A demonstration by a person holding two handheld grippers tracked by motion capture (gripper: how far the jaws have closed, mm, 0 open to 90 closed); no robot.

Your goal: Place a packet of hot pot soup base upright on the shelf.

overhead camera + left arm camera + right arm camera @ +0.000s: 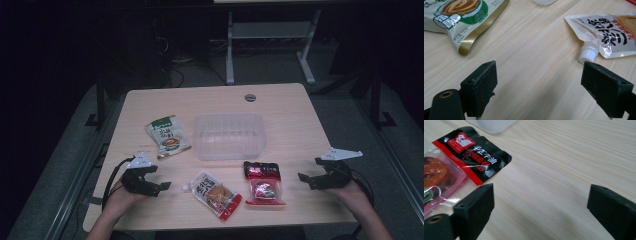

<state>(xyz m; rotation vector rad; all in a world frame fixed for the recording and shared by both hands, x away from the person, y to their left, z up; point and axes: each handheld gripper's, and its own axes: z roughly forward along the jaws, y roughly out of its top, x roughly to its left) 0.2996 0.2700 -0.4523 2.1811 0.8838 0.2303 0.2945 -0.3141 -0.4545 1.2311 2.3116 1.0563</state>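
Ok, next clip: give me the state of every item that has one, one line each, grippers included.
left gripper: open, nothing between its jaws
right gripper: open, nothing held
clear plastic tub: upright, empty
green-and-white pouch: lying flat, sealed
white spouted pouch: lying flat, cap on
red-and-black packet: lying flat, sealed

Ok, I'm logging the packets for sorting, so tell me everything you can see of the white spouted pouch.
The white spouted pouch lies flat on the wooden table, slanted, its white ribbed screw cap at the corner nearest the left gripper. It looks like glossy plastic film, with bold black lettering, an orange food picture and a red bottom edge. It seems sealed. Nothing touches it but the table.
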